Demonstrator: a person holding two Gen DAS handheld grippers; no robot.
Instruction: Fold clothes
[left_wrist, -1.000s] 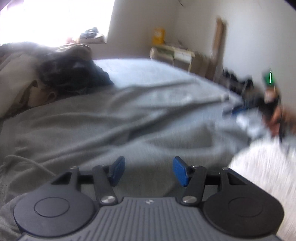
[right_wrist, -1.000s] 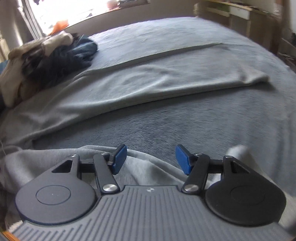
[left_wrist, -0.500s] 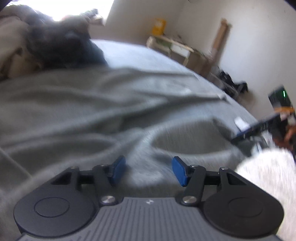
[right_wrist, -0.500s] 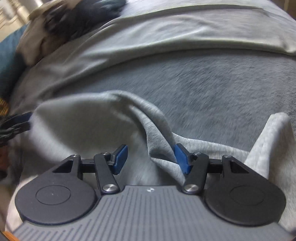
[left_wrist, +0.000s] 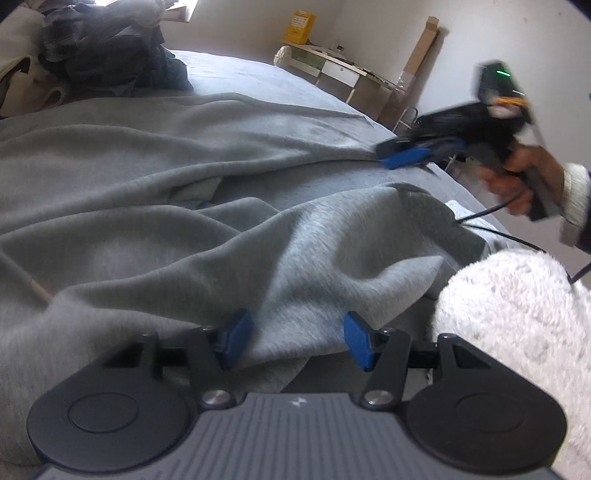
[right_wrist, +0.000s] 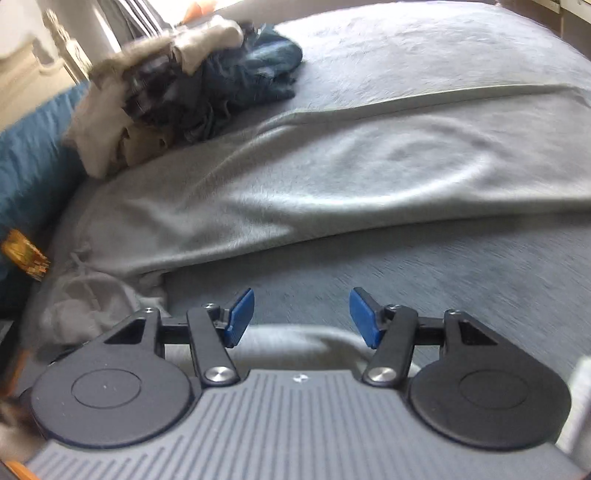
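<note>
We see the left gripper (left_wrist: 295, 341) low over the bed (left_wrist: 266, 79), jaws spread apart, with a raised fold of the grey garment (left_wrist: 314, 258) lying between the blue pads (left_wrist: 236, 338) but not pinched; the pads stand clear of each other with cloth bunched in the gap. The garment, a soft grey sweat fabric, spreads in loose ridges across the near half of the bed, and a cord end (left_wrist: 37, 286) shows at its left edge. In the left wrist view the right gripper (left_wrist: 417, 155) hovers above the far right part of the garment, held by a hand (left_wrist: 517, 177) in a white cuff; it is blurred. A fluffy white sleeve (left_wrist: 517, 332) fills the lower right corner. From the right wrist view the right gripper (right_wrist: 301, 319) is open, jaws wide, nothing between them; below the pads we see bare bed cover (right_wrist: 443, 269) and a grey cloth edge (right_wrist: 303, 336) close to the body. Beyond, a long flat stretch of the garment (right_wrist: 332, 173) runs across the bed. A pile of clothes (right_wrist: 192, 85), beige and dark blue, sits at the far left corner, near a blue pillow (right_wrist: 29, 155). A desk (left_wrist: 332, 70) stands against the far wall.
</note>
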